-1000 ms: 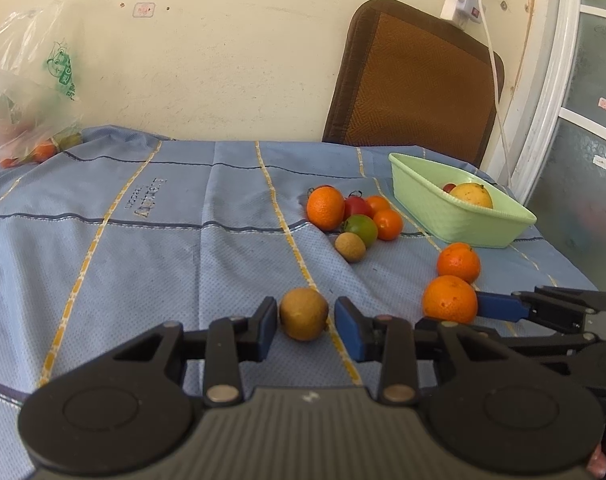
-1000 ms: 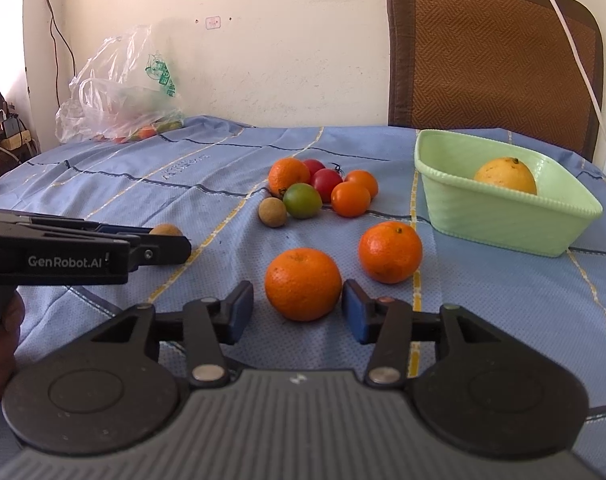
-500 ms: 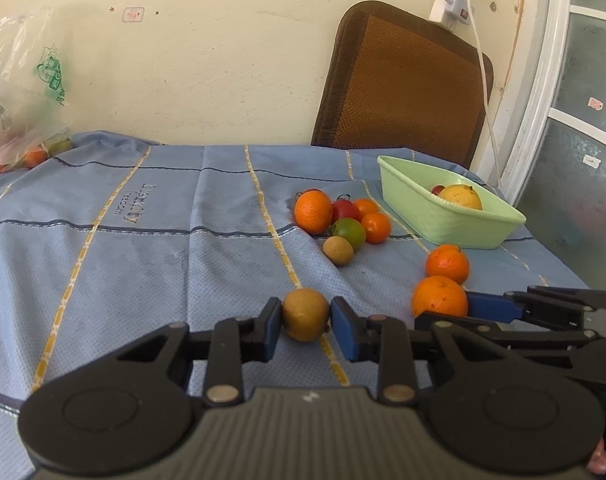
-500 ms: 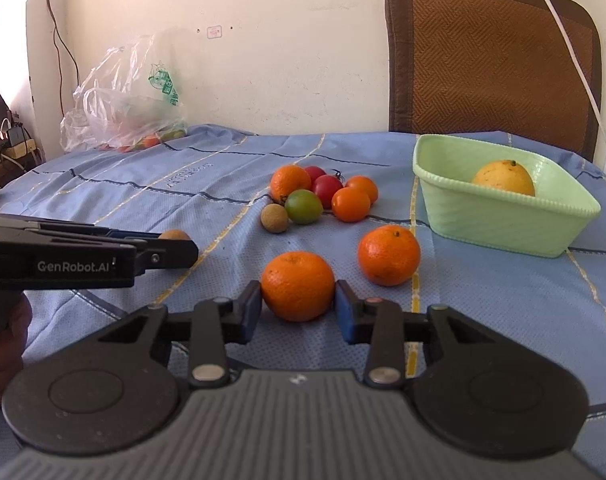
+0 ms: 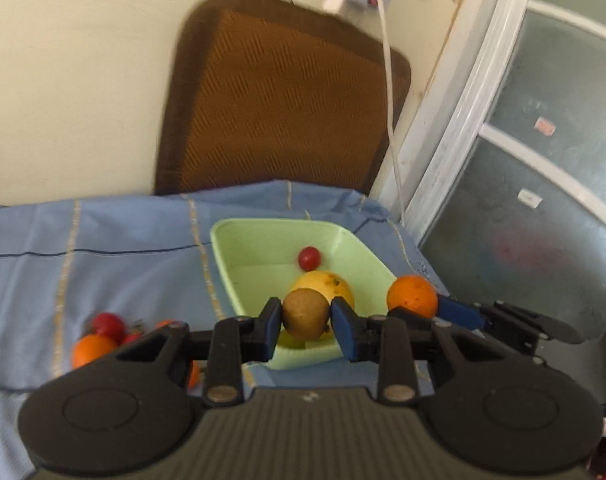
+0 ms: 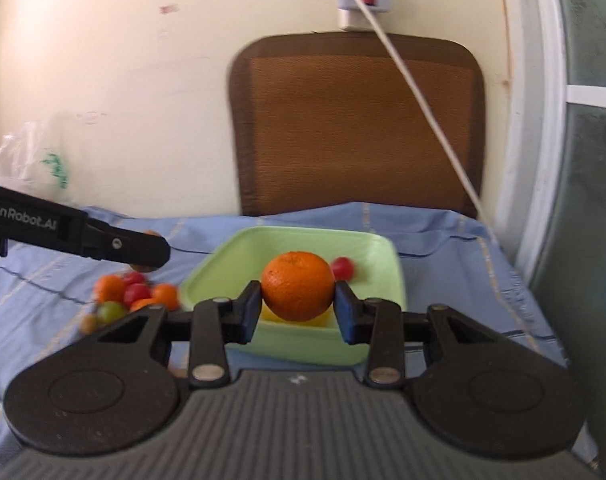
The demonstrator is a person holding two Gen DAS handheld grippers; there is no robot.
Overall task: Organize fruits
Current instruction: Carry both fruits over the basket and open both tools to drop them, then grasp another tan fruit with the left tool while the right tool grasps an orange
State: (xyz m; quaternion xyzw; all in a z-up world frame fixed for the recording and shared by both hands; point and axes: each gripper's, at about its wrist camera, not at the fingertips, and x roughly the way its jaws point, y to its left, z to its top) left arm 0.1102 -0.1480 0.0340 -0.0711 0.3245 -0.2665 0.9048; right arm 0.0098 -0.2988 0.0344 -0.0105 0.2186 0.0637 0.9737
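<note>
The left claw (image 5: 306, 316) holds a brown fruit (image 5: 305, 313) and the right claw (image 6: 297, 305) holds an orange (image 6: 297, 285), both in the air at the near rim of the green basket (image 5: 239, 256). To do it well, bring each fruit over free floor of the basket, beside the yellow fruit (image 5: 327, 282), go low, then open, so nothing rolls out. A second ago both fruits lay on the bench (image 5: 115, 240) between open claws; now they are gripped and lifted to the basket.

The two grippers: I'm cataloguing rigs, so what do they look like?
Both are matte black plastic. Each has a ribbed grey base flanked by two round discs, linkage bars with silver rivets, and blue pads inside the jaws. The left gripper carries white "GenRobot.AI" lettering on its side; the right gripper matches it.
</note>
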